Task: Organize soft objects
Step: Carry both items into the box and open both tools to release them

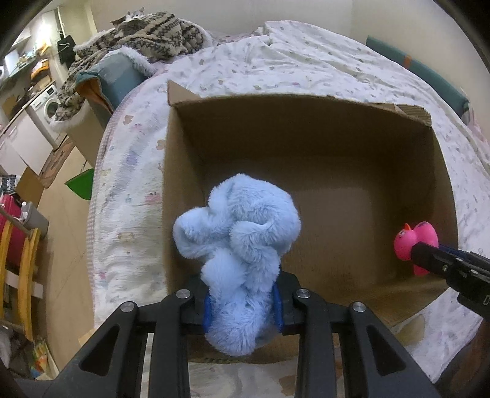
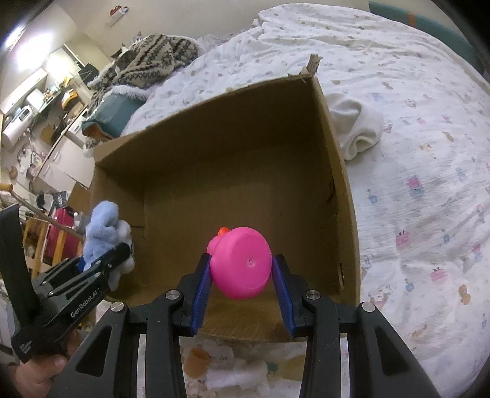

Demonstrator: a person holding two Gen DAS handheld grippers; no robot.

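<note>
A bed (image 1: pixel 321 61) under a white quilt printed with small pastel figures fills most of the room. Beyond the bed's far left corner lies a heap of brown-and-cream patterned blanket (image 1: pixel 147 33). Left of the bed, wood-toned floor (image 1: pixel 61 220) runs to a washing machine (image 1: pixel 46 102) and white cabinets (image 1: pixel 21 144) against a cream wall (image 2: pixel 101 18).

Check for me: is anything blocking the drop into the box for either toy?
Nothing visible. The cardboard box is open and bare inside; the left tongs hold the blue plush over its near edge, and the right tongs hold the pink duck likewise.
</note>
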